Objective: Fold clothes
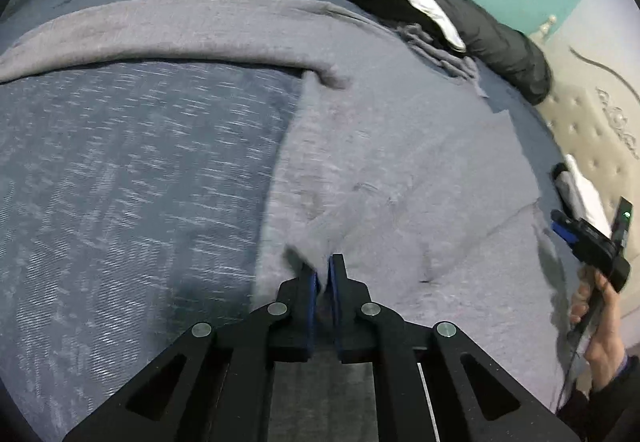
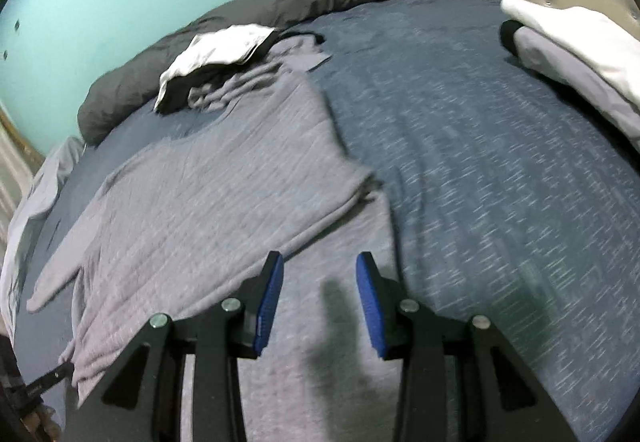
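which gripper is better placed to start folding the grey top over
Left. The left gripper is already shut on the grey top at its edge. The right gripper hangs open above the cloth, gripping nothing.

Open blue bedspread [image 2: 500, 161] right of sweater [image 2: 208, 177]; folded stack [image 2: 576, 49] blocks far corner.

right gripper [image 2: 320, 262]: jaws apart, empty | below: grey garment [image 2: 208, 177] spread on blue bedspread [image 2: 500, 161]
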`<action>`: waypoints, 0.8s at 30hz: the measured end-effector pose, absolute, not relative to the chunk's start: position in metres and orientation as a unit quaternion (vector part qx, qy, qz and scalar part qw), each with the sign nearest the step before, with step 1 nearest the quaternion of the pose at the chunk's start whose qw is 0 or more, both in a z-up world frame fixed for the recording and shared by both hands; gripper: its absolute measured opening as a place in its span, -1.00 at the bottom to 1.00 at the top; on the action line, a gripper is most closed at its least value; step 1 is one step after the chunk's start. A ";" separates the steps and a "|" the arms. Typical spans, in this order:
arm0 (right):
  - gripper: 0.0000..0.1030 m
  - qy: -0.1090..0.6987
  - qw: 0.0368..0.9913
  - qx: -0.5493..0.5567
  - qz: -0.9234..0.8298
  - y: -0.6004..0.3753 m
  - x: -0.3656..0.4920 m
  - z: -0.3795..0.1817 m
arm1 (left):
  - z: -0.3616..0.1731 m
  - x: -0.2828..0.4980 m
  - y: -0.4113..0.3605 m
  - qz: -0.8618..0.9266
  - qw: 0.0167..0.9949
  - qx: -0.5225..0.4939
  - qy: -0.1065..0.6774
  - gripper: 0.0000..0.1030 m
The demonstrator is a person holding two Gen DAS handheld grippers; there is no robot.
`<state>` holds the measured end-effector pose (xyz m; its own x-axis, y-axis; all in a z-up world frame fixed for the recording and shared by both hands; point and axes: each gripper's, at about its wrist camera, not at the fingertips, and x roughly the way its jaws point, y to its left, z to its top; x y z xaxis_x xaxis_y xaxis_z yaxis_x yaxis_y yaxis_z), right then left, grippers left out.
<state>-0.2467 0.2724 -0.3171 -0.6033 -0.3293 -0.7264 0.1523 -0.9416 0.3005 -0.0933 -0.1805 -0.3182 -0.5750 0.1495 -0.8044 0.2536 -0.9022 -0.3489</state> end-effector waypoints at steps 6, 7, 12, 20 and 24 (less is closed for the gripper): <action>-0.26 -0.094 0.146 0.432 -0.885 0.272 -0.255 -0.318 | -0.294 -0.089 -0.189 -0.879 0.052 0.425 0.210 -0.63; -0.26 -0.090 0.148 0.431 -0.886 0.272 -0.259 -0.316 | -0.290 -0.092 -0.186 -0.882 0.045 0.420 0.207 -0.61; -0.26 -0.068 0.158 0.424 -0.889 0.270 -0.282 -0.306 | -0.293 -0.121 -0.162 -0.886 0.006 0.431 0.173 -0.54; -0.26 -0.051 0.156 0.444 -0.881 0.271 -0.339 -0.300 | -0.320 -0.153 -0.143 -0.876 -0.005 0.461 0.138 -0.54; -0.14 -0.053 0.161 0.445 -0.879 0.272 -0.376 -0.285 | -0.320 -0.161 -0.142 -0.878 -0.009 0.460 0.131 -0.53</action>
<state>-0.3757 0.2717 -0.2851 -0.5512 -0.3305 -0.7661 0.2358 -0.9425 0.2369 -0.1607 -0.1424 -0.3204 -0.5758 0.1357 -0.8063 0.1057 -0.9655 -0.2379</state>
